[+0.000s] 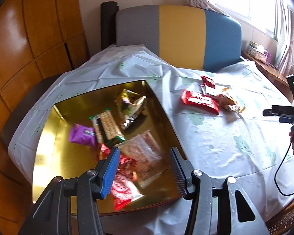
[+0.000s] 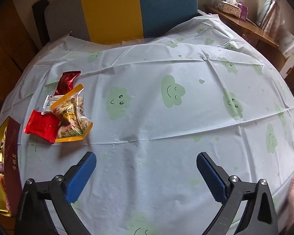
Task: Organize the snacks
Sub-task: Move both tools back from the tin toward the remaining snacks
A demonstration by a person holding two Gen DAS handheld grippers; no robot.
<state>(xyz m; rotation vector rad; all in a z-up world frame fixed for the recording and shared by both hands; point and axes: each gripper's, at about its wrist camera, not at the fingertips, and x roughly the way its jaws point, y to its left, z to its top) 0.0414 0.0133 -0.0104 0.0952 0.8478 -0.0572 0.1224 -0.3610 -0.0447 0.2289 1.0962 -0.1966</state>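
Note:
A gold-lined box (image 1: pixel 49 156) sits at the table's left and holds several snack packets: a purple one (image 1: pixel 81 135), a green cracker pack (image 1: pixel 107 127), a clear bag (image 1: pixel 145 152) and a red packet (image 1: pixel 123 190). My left gripper (image 1: pixel 145 168) hovers open and empty above the box. Three packets lie loose on the cloth: a bright red one (image 2: pixel 42 126), a yellow nut bag (image 2: pixel 72 115) and a dark red one (image 2: pixel 66 83); the bright red one also shows in the left wrist view (image 1: pixel 200 101). My right gripper (image 2: pixel 146 174) is open and empty, to the right of that pile.
The table wears a pale cloth (image 2: pixel 166 127) with green cloud faces. A grey, yellow and blue chair back (image 1: pixel 182 37) stands behind it. A wooden side shelf (image 2: pixel 245 25) with a tissue box is at the far right. The box's maroon rim (image 2: pixel 12 156) shows at left.

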